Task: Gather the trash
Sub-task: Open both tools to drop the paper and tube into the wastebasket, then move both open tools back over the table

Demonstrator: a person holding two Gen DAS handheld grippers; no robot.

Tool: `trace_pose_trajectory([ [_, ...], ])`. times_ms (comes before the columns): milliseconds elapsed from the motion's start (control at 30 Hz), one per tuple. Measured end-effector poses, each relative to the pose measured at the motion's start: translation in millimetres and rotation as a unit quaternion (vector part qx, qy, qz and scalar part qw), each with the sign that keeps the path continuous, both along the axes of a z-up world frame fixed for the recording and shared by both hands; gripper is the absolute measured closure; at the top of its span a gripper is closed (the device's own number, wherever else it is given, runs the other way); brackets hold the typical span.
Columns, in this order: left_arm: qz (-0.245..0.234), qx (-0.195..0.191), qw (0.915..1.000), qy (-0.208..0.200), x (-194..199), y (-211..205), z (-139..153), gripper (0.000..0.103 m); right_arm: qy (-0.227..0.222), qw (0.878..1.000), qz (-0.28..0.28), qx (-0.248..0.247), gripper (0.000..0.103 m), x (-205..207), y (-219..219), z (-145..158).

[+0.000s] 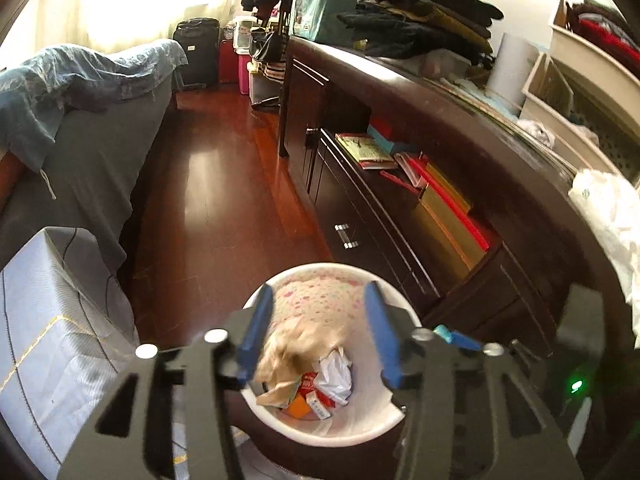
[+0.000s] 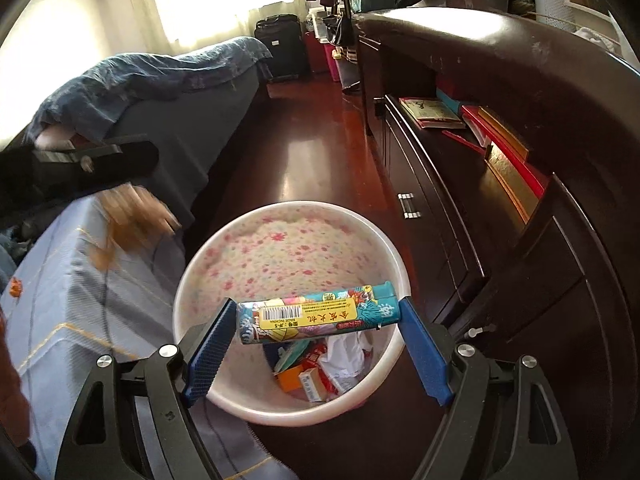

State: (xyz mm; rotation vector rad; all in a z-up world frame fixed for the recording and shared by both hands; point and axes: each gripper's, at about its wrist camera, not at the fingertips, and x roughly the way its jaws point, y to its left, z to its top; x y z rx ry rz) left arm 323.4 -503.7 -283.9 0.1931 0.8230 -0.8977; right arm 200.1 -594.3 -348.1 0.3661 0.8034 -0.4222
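The right gripper (image 2: 316, 344) holds a packet (image 2: 316, 314) crosswise by its ends, directly above the bin (image 2: 192, 280), while the left gripper (image 1: 318, 332), jaws apart, has brown paper (image 1: 296, 344) loose between them over the same bin.

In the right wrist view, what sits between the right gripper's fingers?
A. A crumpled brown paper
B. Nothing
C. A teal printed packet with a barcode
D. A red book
C: the teal packet spans the right gripper, above the white bin.
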Motion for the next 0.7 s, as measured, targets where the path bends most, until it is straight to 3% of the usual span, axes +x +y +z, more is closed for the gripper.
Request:
trace_pose_trajectory([
  [133,0.003,-0.011,0.9999,0.0,4,1,4,0.035,0.006,1.0,-0.002,-0.016,0.017,3,2,-3],
  [367,0.018,-0.019,0.9996,0.002,7,18,10,0.032,0.017,1.0,-0.004,-0.008,0.015,0,10,-1],
  [700,0.107,0.002,0.9937,-0.033,8,100,28,0.02,0.012,0.999,0.033,-0.007,0.011,-5,59,29],
])
